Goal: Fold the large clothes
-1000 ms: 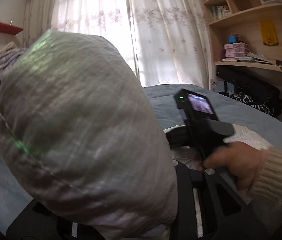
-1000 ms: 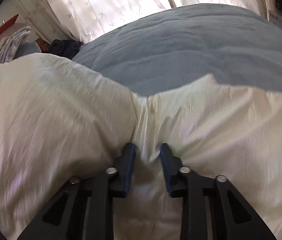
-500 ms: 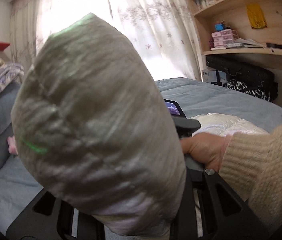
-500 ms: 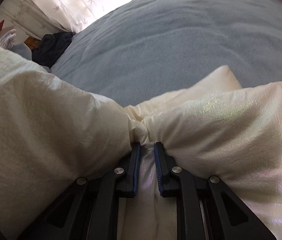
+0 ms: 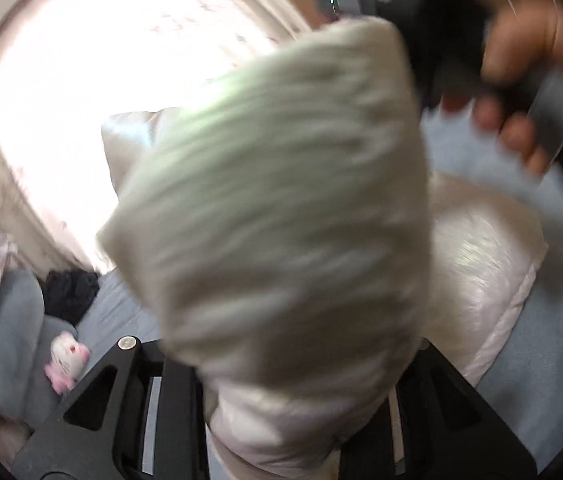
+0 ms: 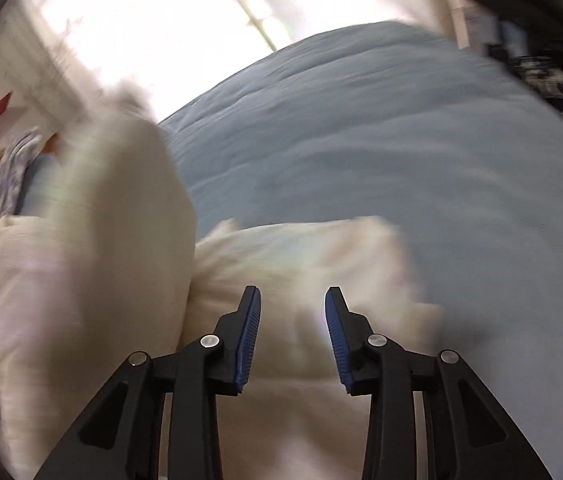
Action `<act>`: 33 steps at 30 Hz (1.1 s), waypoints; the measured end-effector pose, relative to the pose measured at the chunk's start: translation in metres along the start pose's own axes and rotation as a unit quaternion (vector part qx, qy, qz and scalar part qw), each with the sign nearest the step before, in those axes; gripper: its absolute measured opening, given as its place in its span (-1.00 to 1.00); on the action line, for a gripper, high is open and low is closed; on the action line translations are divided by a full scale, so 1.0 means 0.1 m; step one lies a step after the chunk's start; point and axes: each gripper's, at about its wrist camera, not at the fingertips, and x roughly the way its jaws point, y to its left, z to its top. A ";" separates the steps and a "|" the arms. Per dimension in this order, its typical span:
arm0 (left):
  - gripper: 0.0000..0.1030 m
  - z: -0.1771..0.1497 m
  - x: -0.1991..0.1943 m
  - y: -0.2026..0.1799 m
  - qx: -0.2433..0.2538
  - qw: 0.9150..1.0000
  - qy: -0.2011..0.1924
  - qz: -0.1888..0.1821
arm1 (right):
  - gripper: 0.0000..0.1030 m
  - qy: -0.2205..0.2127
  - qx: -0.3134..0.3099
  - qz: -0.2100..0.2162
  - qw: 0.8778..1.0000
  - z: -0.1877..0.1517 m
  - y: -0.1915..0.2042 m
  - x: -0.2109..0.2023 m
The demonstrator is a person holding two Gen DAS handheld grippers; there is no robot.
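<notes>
Since a moment ago we see the right gripper (image 6: pixel 292 336) let go of the cream padded garment (image 6: pixel 301 264): its blue-padded jaws have just been opening and now stand apart above the cloth, with nothing pressed between them, where before they pinched a fold of it. Both views have swung too and are smeared with motion blur. Going left to right in the left wrist view, we see a bright curtained window (image 5: pixel 93 92), a small pink and white soft toy (image 5: pixel 66 356) low on the grey-blue bed (image 5: pixel 553 360), then a thick bundle of the same pale garment rising out of the left gripper (image 5: pixel 301 420), whose black jaws clamp its lower end; the fingertips are hidden by the cloth. More of the garment lies shiny on the bed to the right. At the upper right a person's hand (image 5: pixel 521 60) grips a dark handle. In the right wrist view, a raised fold of the garment fills the left side, a flatter part lies on the bed under the parted jaws, and bare bedcover stretches away to the right.
</notes>
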 end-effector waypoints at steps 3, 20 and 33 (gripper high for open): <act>-0.48 0.06 0.16 -0.48 0.064 0.998 0.012 0.005 | -0.31 0.004 0.038 -0.011 0.999 -0.10 -0.39 -0.05; 0.32 -0.24 0.11 -0.84 0.136 0.988 0.009 -0.070 | 0.35 0.015 0.036 -0.010 0.999 -0.78 -0.82 -0.25; 0.57 -0.35 -0.42 0.78 -0.112 0.948 0.014 -0.298 | 0.76 -0.028 -0.058 0.038 0.997 -0.67 0.13 -0.90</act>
